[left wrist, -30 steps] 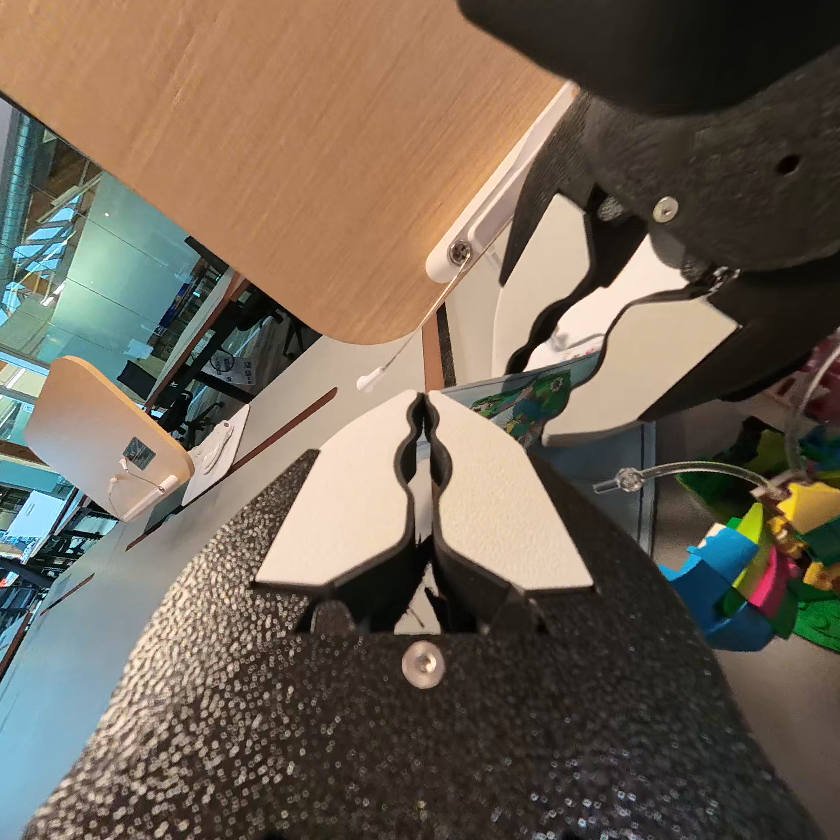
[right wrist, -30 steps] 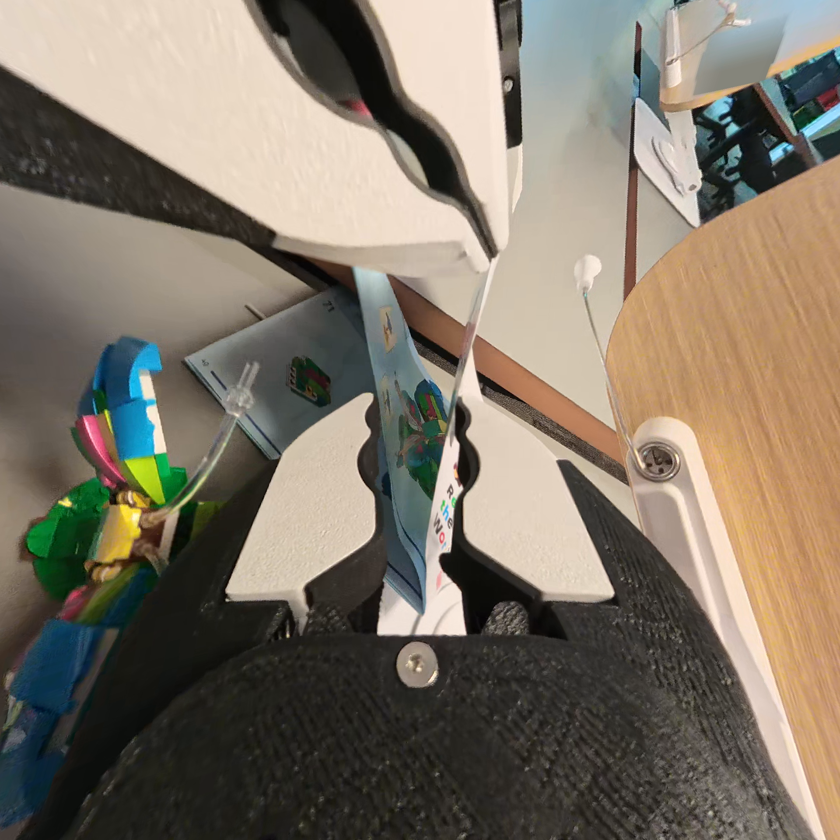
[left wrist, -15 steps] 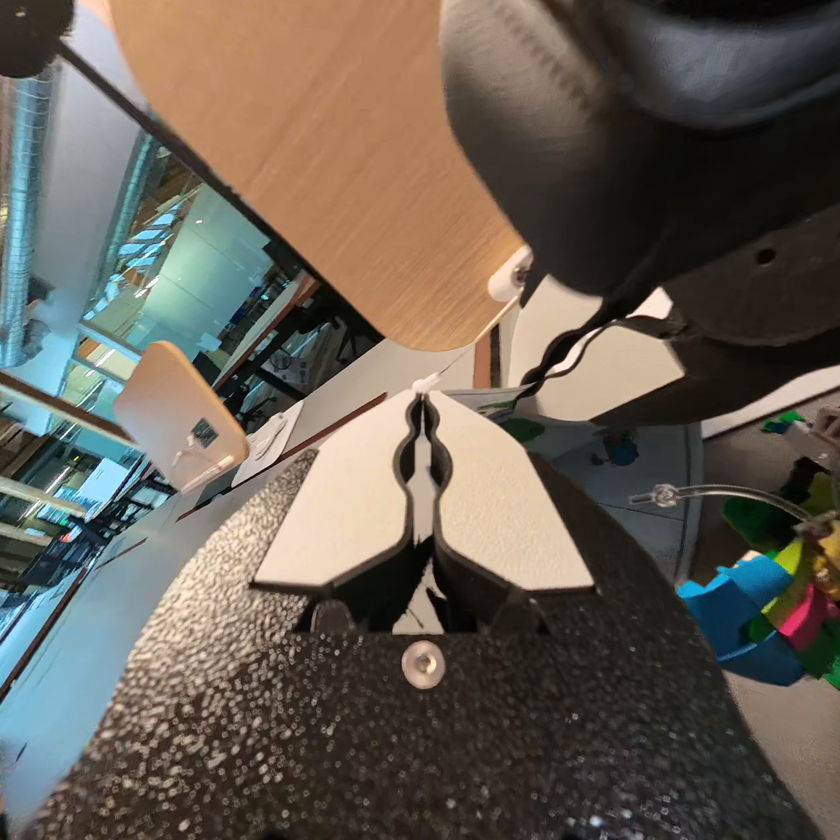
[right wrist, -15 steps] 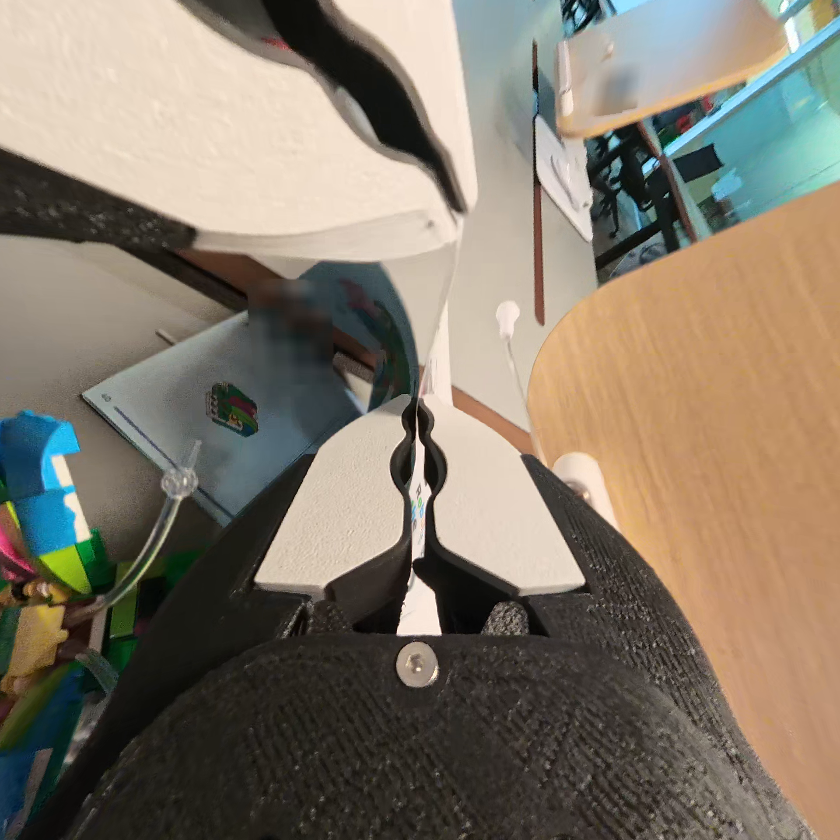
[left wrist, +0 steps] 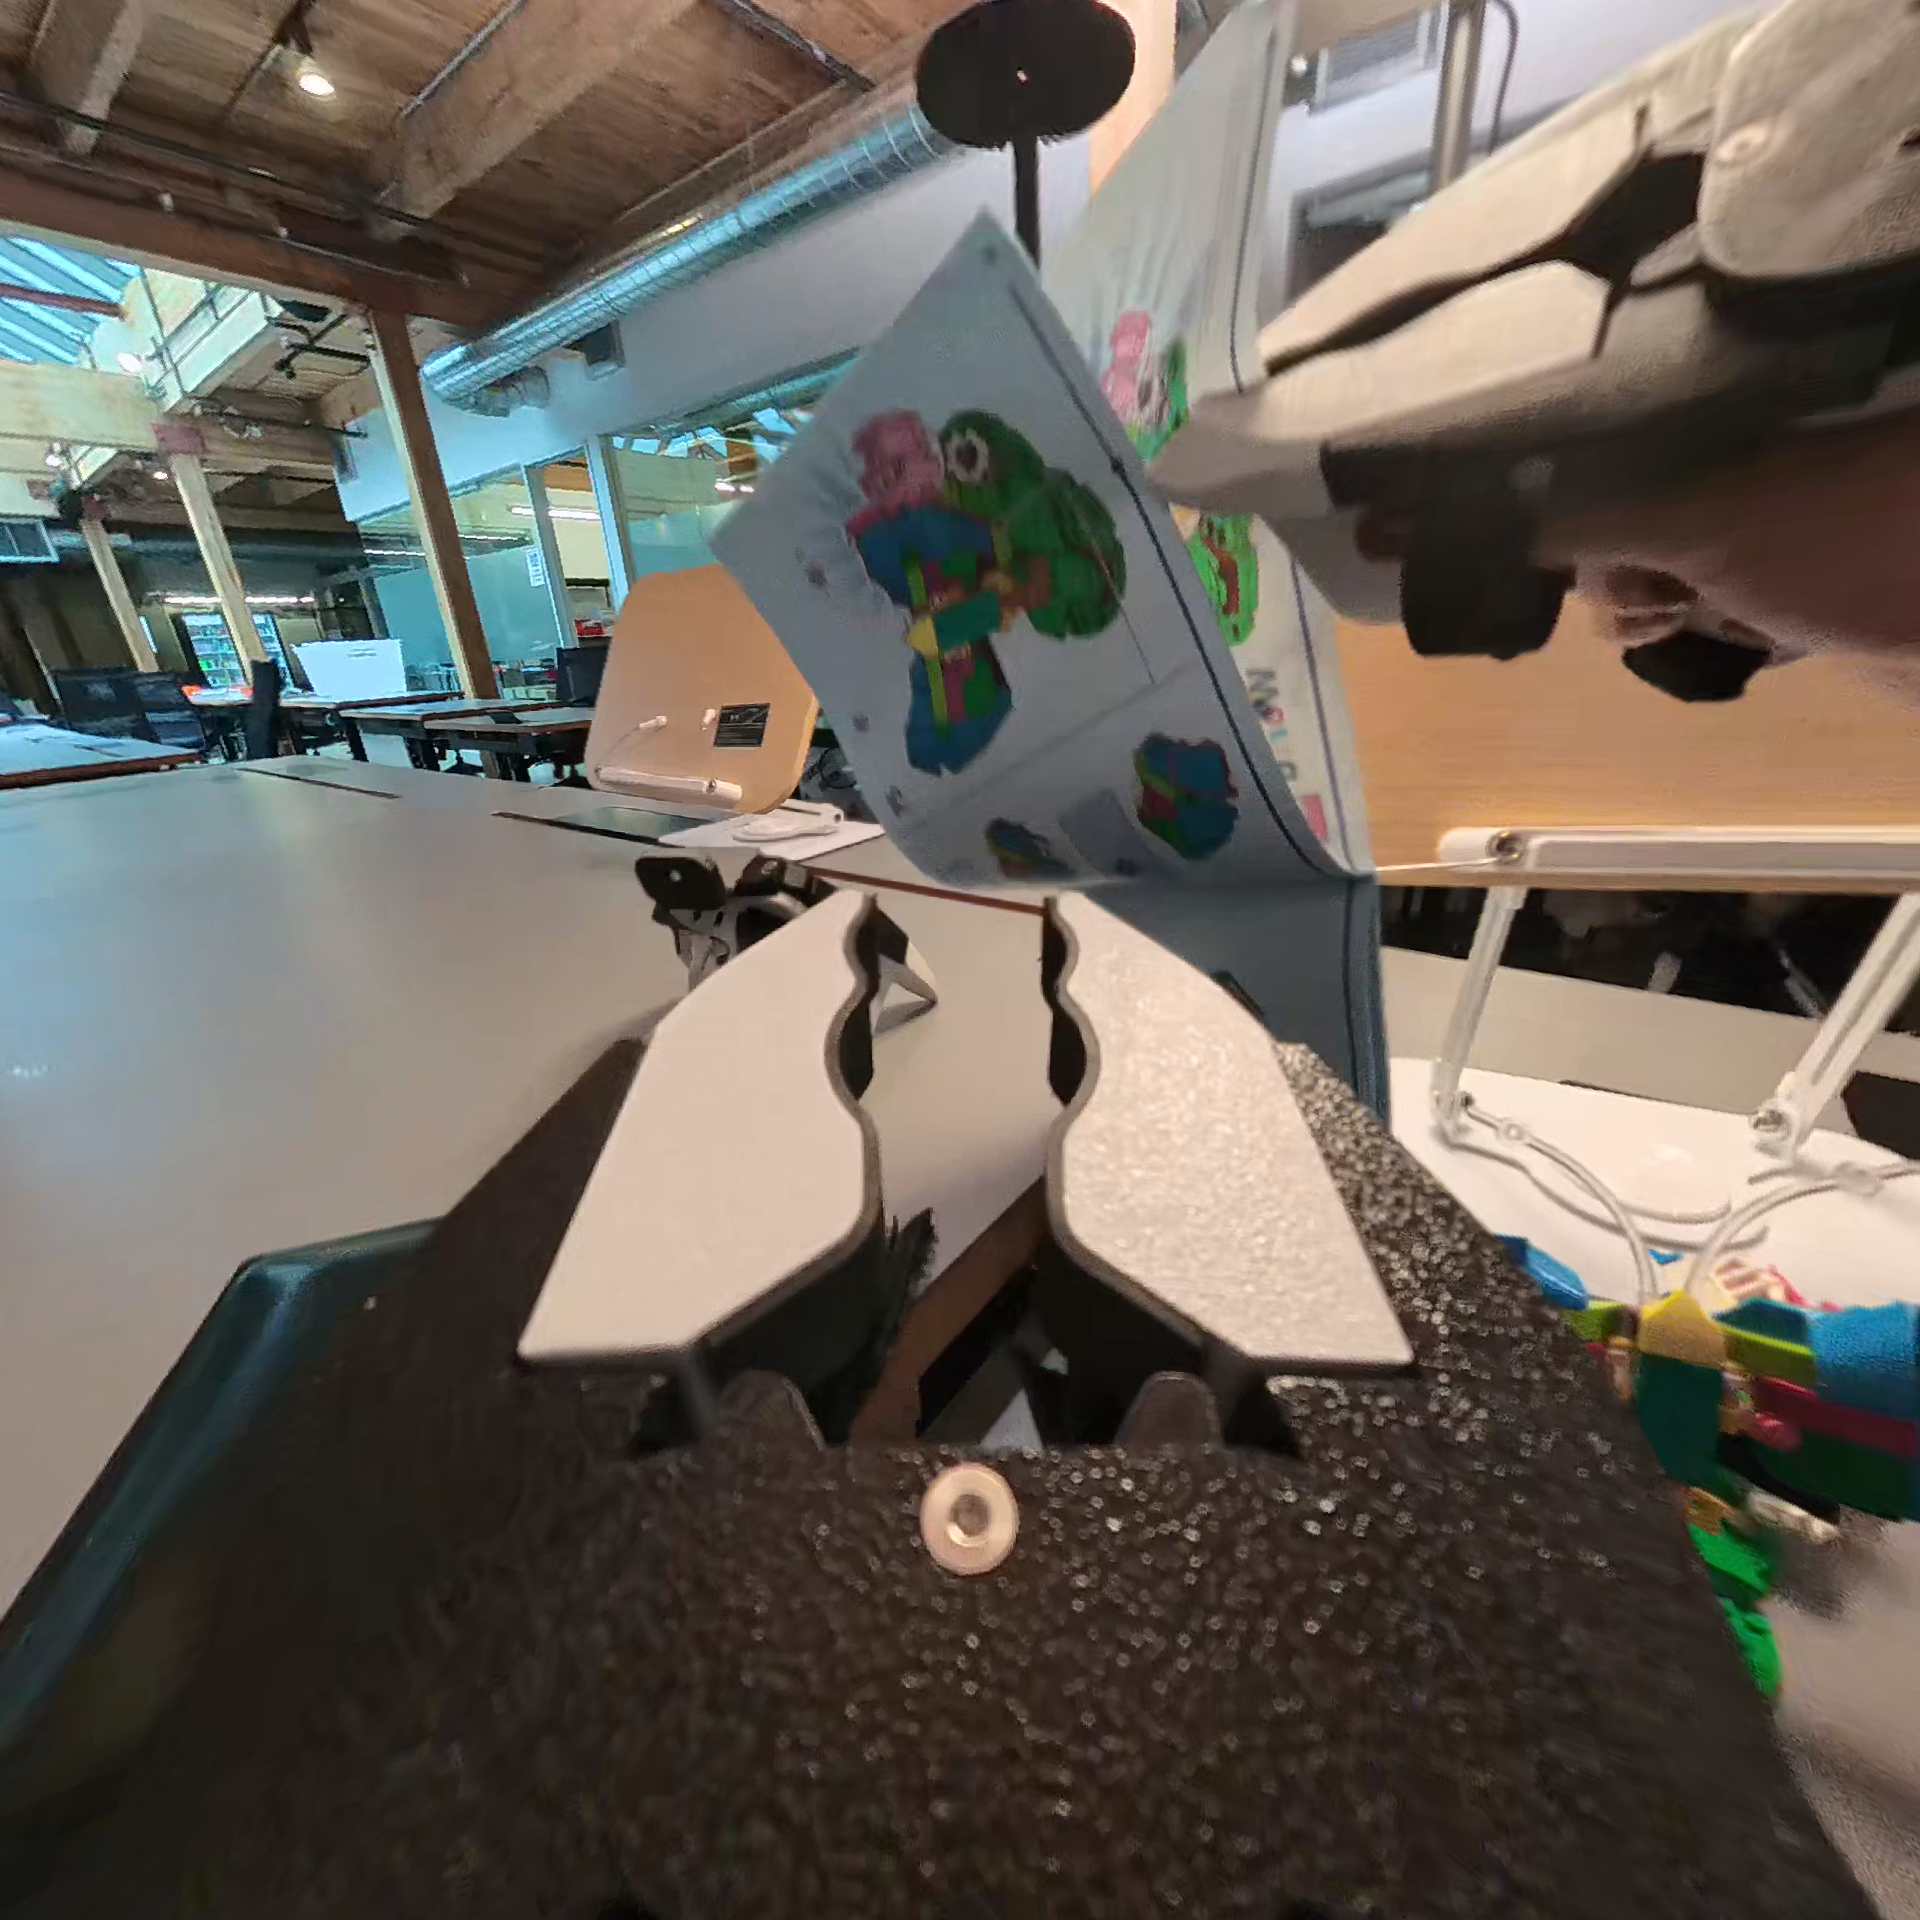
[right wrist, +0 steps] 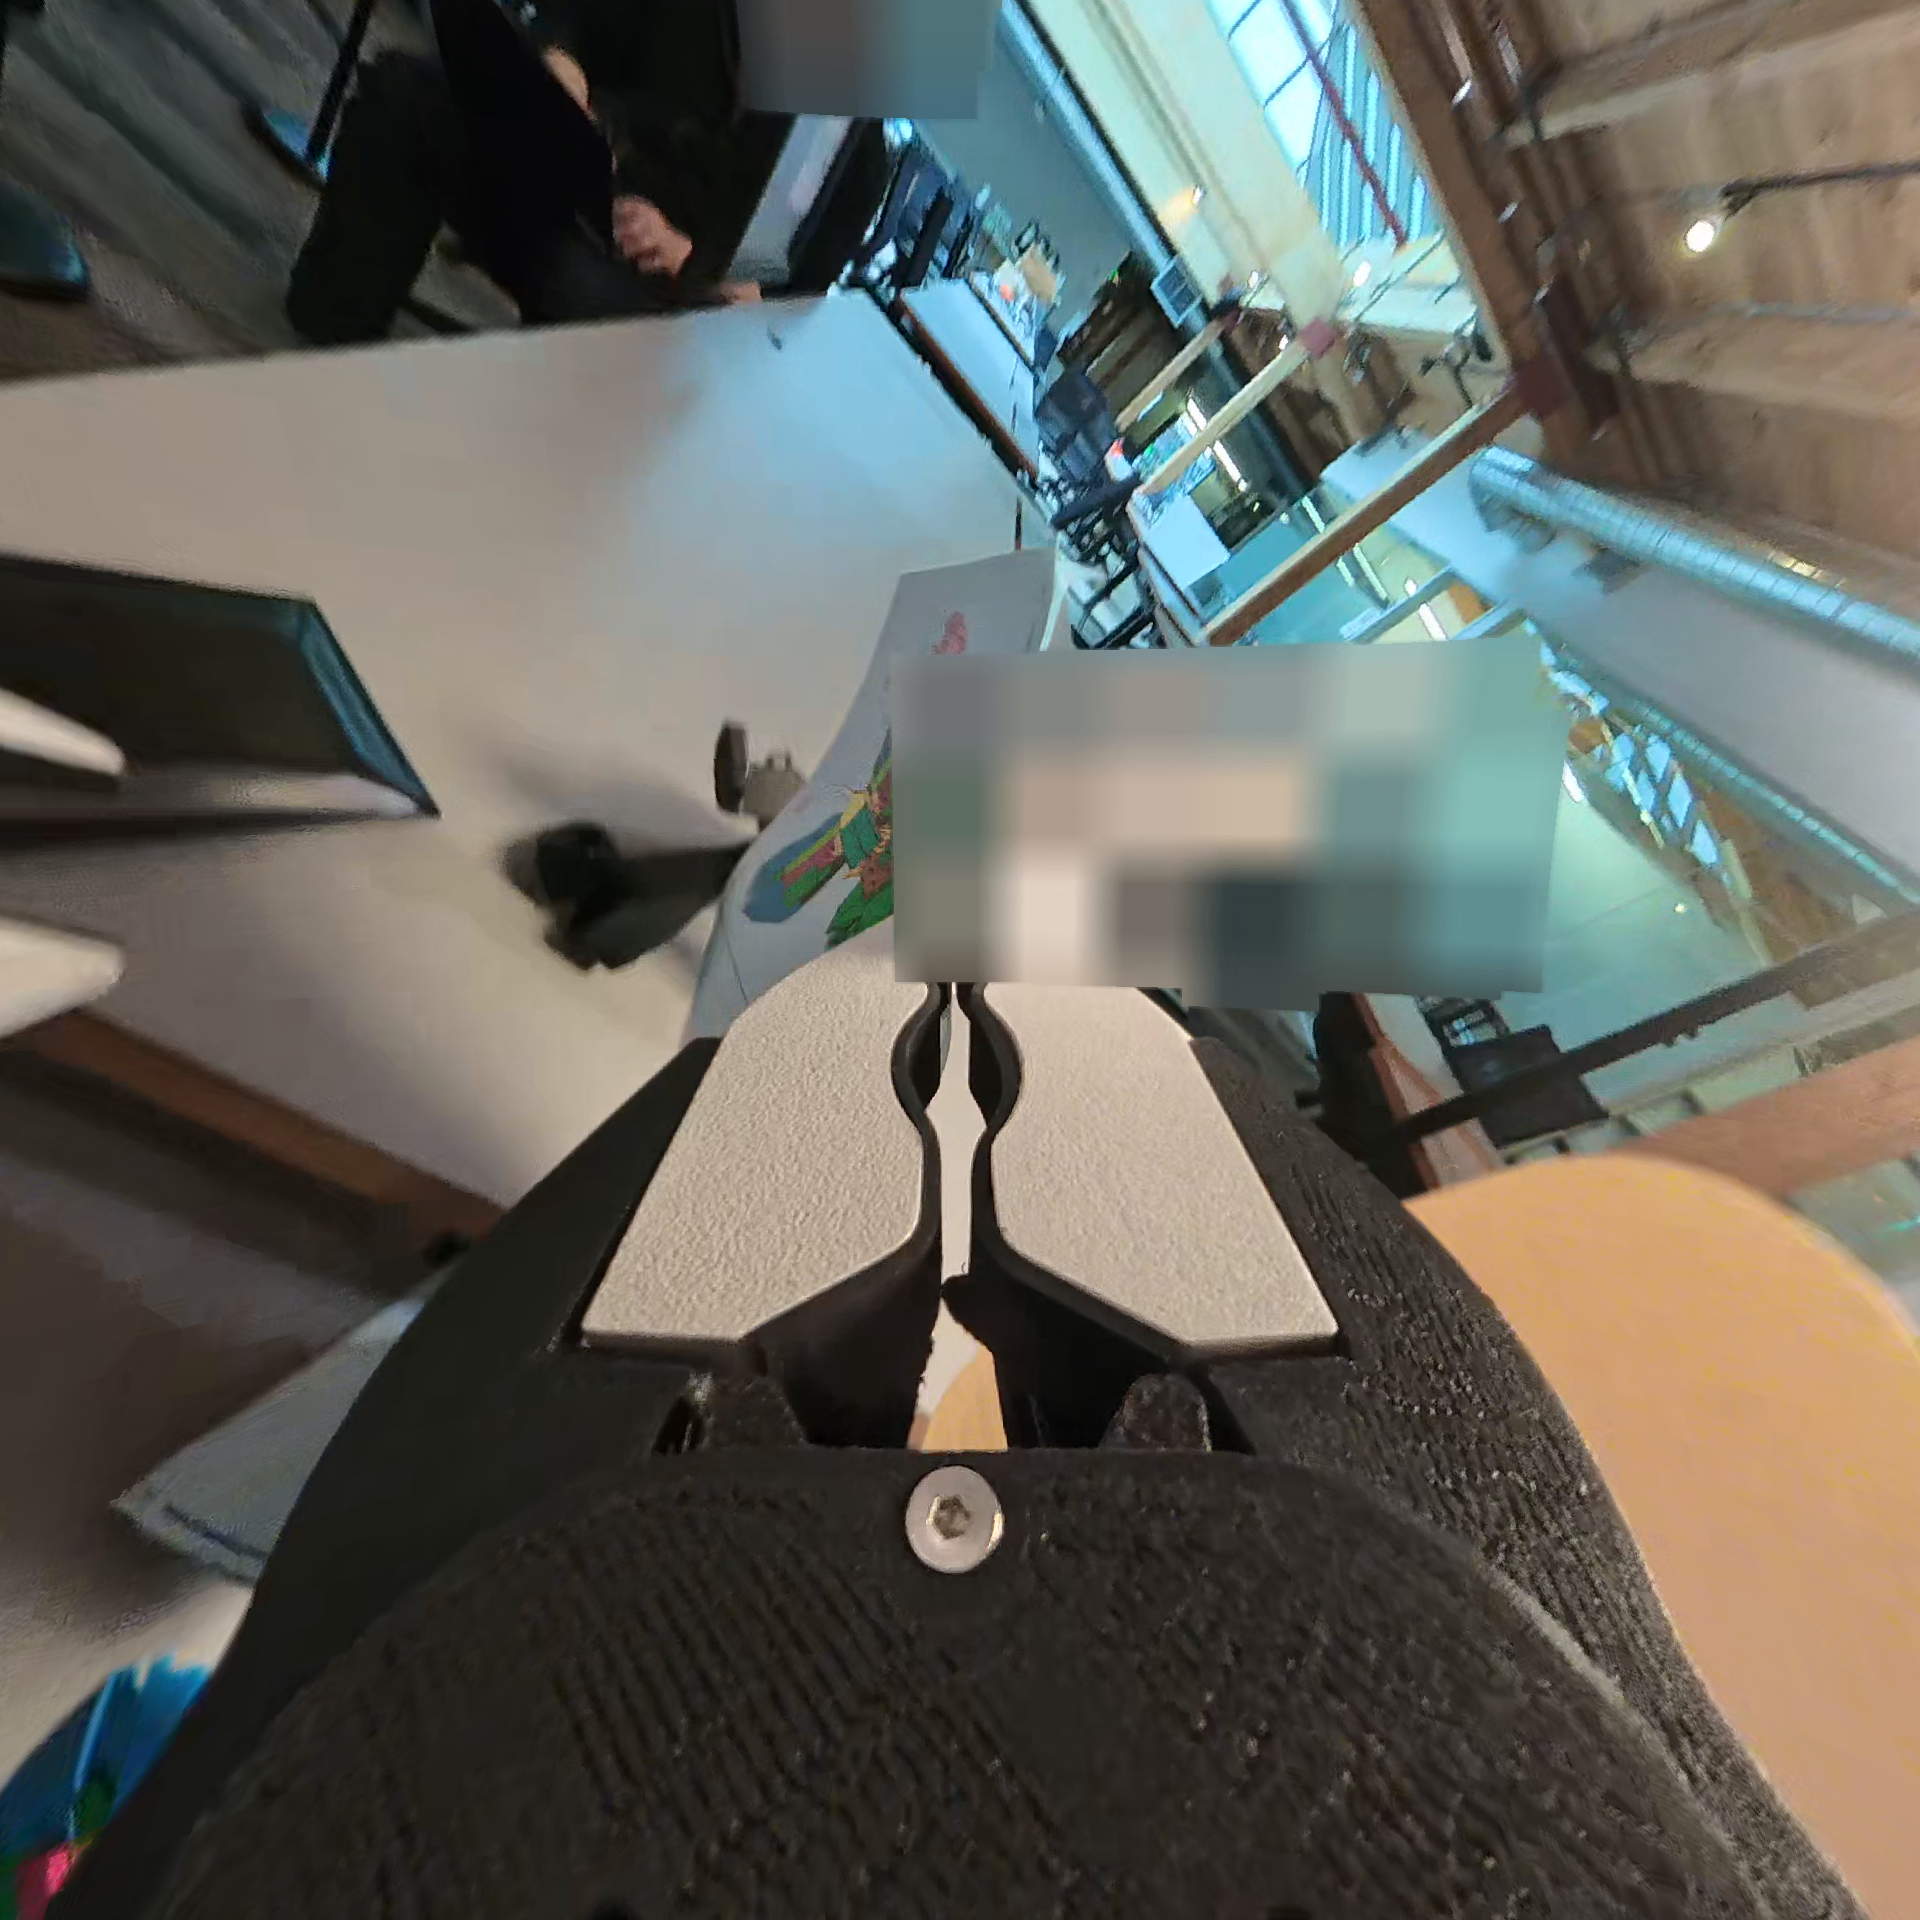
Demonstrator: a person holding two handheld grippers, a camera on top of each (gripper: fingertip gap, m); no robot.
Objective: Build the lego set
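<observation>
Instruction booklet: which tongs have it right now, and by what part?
The right tongs pinch the instruction booklet at its upper page edge, so it hangs lifted off the table. The left tongs are open and hold nothing.

Grey worktop (left wrist: 260, 987) lies bare left of the left hand-held gripper (left wrist: 956, 925); ahead the raised instruction booklet (left wrist: 997, 644) hangs across, with the lego model (left wrist: 1766, 1382) crowding its right

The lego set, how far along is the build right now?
Done: a colourful lego model stands partly built on the table. In hand: the right gripper is shut on a page of the instruction booklet, lifted in the air; the left gripper is open and empty. Left: more bricks to add, though how many I cannot tell.
</observation>
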